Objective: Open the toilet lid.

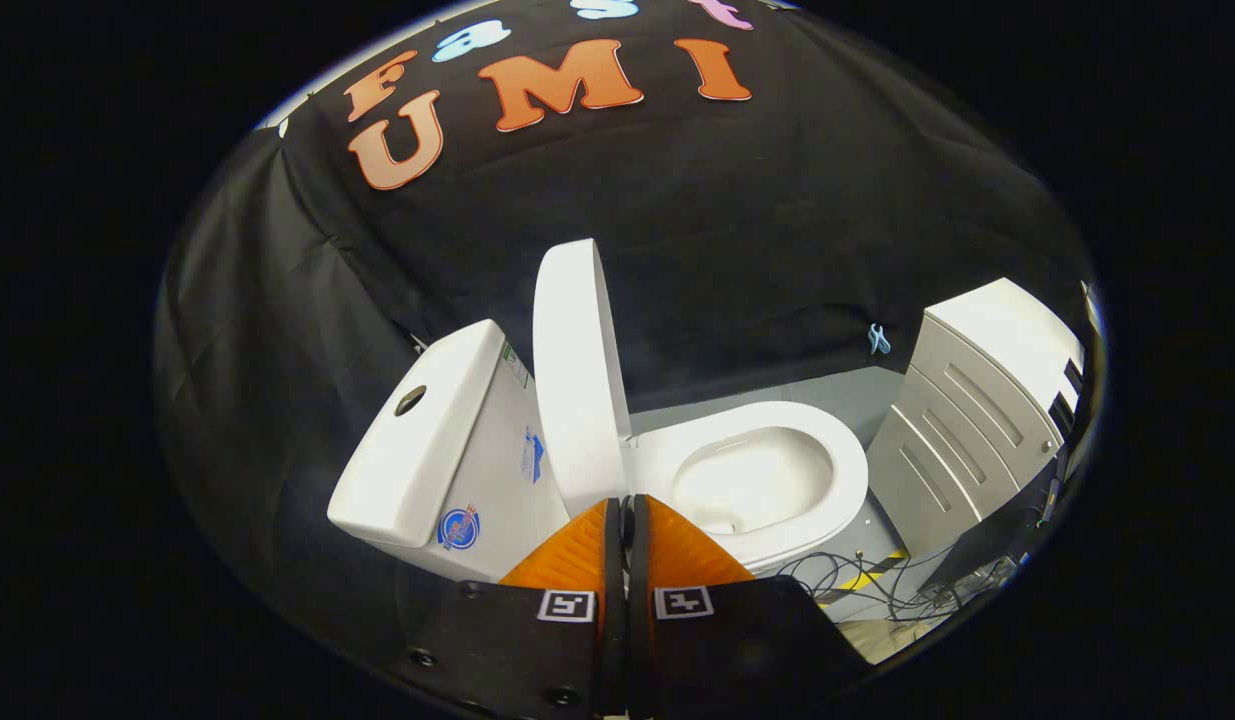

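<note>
Two fingers of the gripper (625,505) sit pressed together, with only a thin dark seam between them and nothing pinched. Farthest left stands the white ceramic toilet cistern (427,440), with a round flush button (410,400) on its top and small stickers on its side too small to make out; its lower part is cut off behind the left finger. Next comes the white oval toilet lid (577,370), raised and standing nearly upright against the cistern, seen almost edge-on; its hinge end is hidden just beyond the fingertips, which lie close to its lower edge, though whether they touch it cannot be told. To the right lies the white toilet seat and bowl (767,470), open, its near rim covered by the right finger. Beyond it a small pale blue clip (878,339) hangs on the black cloth wall. Tangled dark cables (877,585) lie on the grey floor beside the bowl, and farthest right stands a white cabinet with drawer fronts (977,410), its far side cut off.
</note>
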Available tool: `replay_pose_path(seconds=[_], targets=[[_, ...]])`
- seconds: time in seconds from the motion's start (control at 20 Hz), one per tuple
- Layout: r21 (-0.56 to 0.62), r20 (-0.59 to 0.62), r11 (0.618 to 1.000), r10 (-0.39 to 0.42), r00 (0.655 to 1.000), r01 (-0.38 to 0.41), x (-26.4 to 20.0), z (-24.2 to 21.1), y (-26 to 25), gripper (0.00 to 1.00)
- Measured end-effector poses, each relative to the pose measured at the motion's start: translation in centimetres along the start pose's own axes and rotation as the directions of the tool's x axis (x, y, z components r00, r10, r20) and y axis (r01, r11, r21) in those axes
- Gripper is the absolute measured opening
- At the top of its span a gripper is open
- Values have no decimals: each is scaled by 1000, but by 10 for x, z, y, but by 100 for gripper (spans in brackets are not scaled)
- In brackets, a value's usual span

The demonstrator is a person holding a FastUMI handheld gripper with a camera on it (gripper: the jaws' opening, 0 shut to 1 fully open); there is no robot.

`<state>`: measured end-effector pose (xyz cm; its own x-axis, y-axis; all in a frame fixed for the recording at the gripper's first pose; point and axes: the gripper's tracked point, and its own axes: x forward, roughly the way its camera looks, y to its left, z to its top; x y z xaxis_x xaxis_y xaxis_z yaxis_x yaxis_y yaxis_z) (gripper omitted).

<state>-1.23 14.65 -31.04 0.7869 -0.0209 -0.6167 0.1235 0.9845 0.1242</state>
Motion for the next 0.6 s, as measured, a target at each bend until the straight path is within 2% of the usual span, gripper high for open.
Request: replay_pose_path(seconds=[0.6], targets=[[-87, -6, 995, 55, 998, -55, 0, -10, 56, 8]])
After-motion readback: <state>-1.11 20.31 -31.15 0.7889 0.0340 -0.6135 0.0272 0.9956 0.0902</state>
